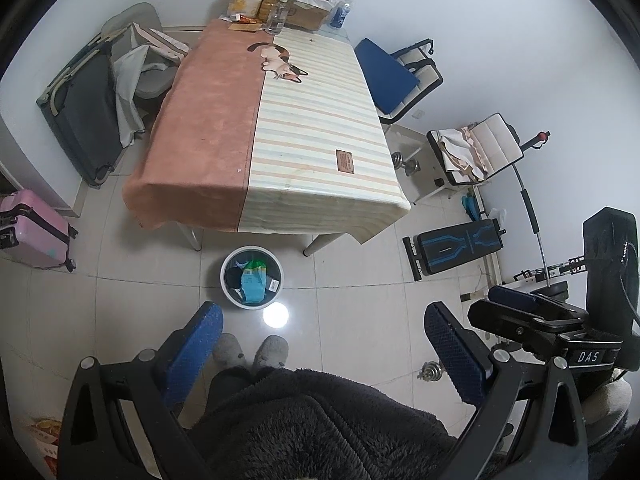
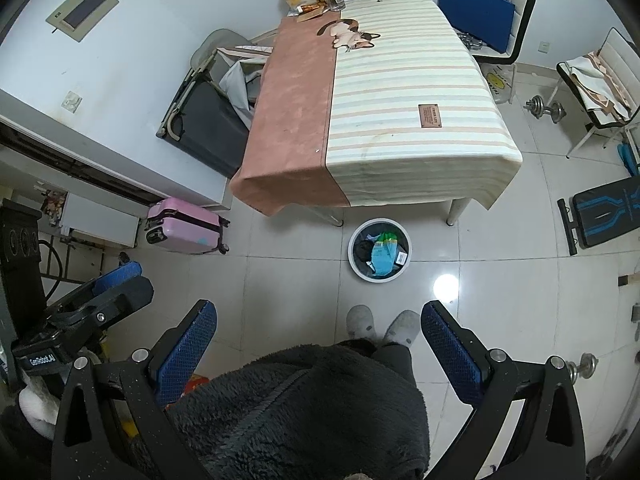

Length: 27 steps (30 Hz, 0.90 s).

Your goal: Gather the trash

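Mostly done, by the look of it. On the left, the left claw (image 1: 322, 350) hangs wide open and empty above the person's slippers (image 1: 251, 350). Just ahead on the floor, at the near edge of the desk (image 1: 320, 120), the bin (image 1: 252, 276) already holds trash: a blue packet, something green, dark scraps. The cloth on the desk lies bare up to its far end, where bags, bottles and a box (image 1: 308, 14) crowd together; whether any of that is trash I cannot tell. To the right, the right claw (image 2: 320, 344) is likewise spread and carrying nothing.
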Tool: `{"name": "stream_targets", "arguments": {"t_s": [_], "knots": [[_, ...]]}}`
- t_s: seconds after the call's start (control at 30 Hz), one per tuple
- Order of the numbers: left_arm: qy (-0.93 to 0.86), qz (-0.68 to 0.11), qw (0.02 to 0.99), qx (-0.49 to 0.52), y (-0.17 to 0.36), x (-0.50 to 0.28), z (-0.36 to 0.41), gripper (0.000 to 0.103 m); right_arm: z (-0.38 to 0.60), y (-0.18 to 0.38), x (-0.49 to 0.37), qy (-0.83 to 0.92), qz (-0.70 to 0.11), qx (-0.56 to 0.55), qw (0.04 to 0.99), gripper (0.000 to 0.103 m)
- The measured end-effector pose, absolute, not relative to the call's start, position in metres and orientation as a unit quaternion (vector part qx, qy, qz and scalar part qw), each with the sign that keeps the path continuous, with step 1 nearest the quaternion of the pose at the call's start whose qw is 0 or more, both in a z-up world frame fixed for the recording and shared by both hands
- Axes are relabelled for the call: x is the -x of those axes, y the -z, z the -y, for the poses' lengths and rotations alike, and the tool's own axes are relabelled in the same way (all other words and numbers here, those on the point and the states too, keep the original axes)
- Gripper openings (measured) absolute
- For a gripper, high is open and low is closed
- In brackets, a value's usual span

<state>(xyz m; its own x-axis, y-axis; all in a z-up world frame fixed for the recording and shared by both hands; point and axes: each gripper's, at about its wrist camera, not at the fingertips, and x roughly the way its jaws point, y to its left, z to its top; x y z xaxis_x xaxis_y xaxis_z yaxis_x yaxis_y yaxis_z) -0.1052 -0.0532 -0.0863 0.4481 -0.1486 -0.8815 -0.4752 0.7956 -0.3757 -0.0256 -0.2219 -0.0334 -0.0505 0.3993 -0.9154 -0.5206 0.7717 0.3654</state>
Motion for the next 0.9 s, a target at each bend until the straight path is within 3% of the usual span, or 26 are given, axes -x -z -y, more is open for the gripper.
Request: {"name": "stream_targets", "arguments": {"t_s": [0.9], "knots": [[-0.101,-0.518,0.797,0.293,0.079,0.093,0.055,0.103,0.22,0.021,0.018,-0.32,-0.641,0.045,0.696,0.103]]}}
